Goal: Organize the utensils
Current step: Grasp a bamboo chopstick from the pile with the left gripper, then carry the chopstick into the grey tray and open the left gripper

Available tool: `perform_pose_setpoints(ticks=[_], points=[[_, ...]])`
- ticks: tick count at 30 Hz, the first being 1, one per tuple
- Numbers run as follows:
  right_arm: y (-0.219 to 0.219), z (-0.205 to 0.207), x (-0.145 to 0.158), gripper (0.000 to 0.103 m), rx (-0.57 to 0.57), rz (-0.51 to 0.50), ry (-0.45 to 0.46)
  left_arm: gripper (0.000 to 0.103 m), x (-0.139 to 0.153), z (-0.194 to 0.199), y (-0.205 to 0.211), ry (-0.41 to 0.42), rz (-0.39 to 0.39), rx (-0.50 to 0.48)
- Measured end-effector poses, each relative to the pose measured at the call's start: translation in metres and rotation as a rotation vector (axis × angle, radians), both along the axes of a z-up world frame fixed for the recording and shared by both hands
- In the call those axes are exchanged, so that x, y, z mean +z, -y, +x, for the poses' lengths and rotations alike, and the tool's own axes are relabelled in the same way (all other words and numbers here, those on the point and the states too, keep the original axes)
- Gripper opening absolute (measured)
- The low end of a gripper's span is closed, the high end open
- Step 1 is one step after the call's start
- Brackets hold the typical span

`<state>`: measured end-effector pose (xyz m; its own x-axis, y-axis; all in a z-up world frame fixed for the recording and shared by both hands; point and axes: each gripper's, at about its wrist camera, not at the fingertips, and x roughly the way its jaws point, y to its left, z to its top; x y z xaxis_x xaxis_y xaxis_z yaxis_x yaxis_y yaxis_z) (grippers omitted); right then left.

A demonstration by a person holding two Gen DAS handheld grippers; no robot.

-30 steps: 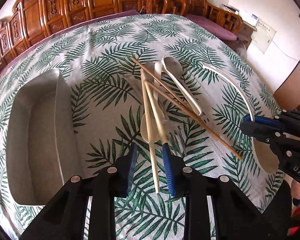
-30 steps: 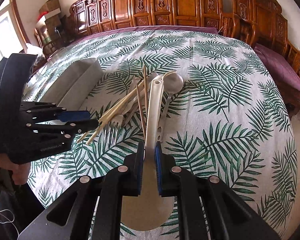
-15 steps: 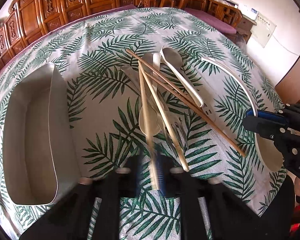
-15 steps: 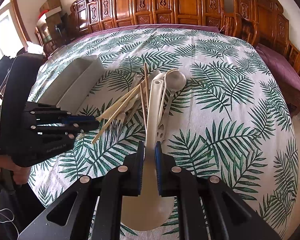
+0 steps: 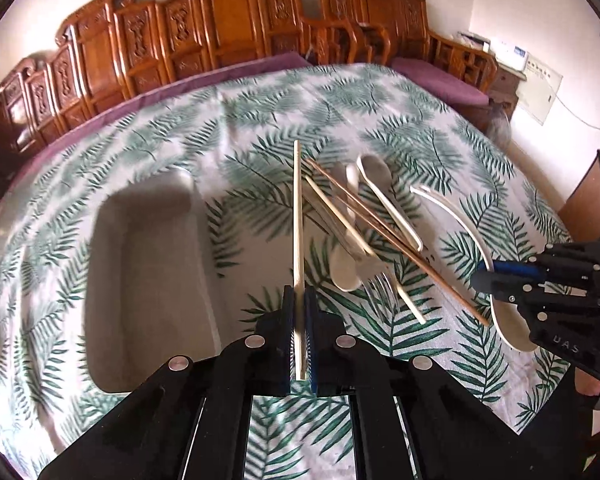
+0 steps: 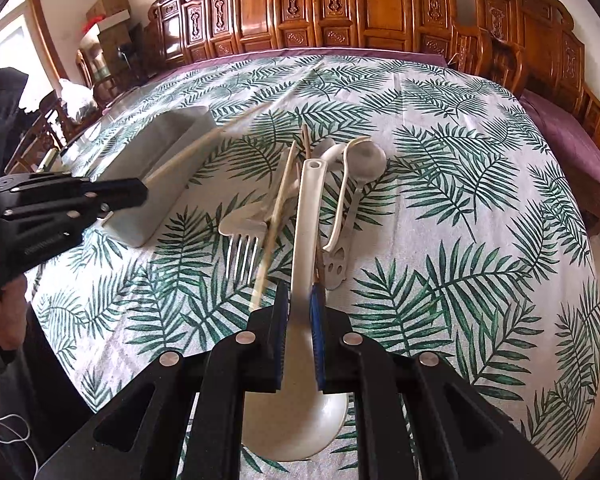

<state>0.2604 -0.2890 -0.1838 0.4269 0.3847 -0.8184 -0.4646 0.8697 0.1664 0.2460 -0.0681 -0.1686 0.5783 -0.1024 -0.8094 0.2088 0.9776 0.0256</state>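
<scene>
My left gripper (image 5: 299,300) is shut on a pale chopstick (image 5: 297,216) and holds it lifted above the table. It also shows in the right wrist view (image 6: 196,148), reaching over the grey tray (image 6: 168,140). My right gripper (image 6: 299,296) is shut on the handle of a large white ladle (image 6: 306,216), whose bowl lies under the jaws. In the left wrist view the right gripper (image 5: 484,276) sits at the right. A pile of utensils lies in the middle: another pale chopstick (image 5: 342,216), brown chopsticks (image 5: 396,244), white spoons (image 5: 388,200), a fork (image 6: 242,256).
The grey rectangular tray (image 5: 148,272) lies on the left of the leaf-patterned tablecloth (image 6: 460,220). Carved wooden chairs (image 5: 220,32) ring the far side of the table. A metal spoon (image 6: 352,208) lies beside the ladle.
My left gripper closed on one pale chopstick and lifted it off the pile, swinging left toward the tray. My right gripper stayed shut on the ladle with little movement.
</scene>
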Motion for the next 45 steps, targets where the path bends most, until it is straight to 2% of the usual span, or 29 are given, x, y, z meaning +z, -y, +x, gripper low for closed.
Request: perform_pose_setpoints(ticks=[9,19,24,30,34,35,39,45], points=[[-0.011,-0.006,0.013,0.012,0.022,0.014,0.023,0.004,0.013,-0.005,-0.046,0.035,-0.010,0.073],[-0.047,-0.010,0.024,0.013,0.058,0.029,0.036,0.004,0.003,0.005,-0.102,-0.018,-0.013,0.116],[-0.069,-0.006,0.027,0.013,0.077,0.028,0.036,0.004,-0.004,0.013,-0.115,-0.036,0.010,0.113],[-0.092,-0.002,0.035,0.013,0.100,0.025,0.043,0.005,-0.014,0.026,-0.124,-0.068,0.003,0.101],[-0.103,0.003,0.038,0.013,0.108,0.018,0.041,0.005,-0.014,0.027,-0.125,-0.054,0.003,0.091],[-0.107,0.005,0.038,0.013,0.110,0.016,0.039,0.006,-0.013,0.027,-0.127,-0.050,-0.005,0.093],[-0.124,0.011,0.037,0.013,0.124,0.011,0.032,0.022,-0.004,0.022,-0.135,-0.019,-0.038,0.098],[-0.158,0.023,0.037,0.013,0.149,0.020,0.023,0.034,0.016,0.002,-0.156,0.049,-0.082,0.122]])
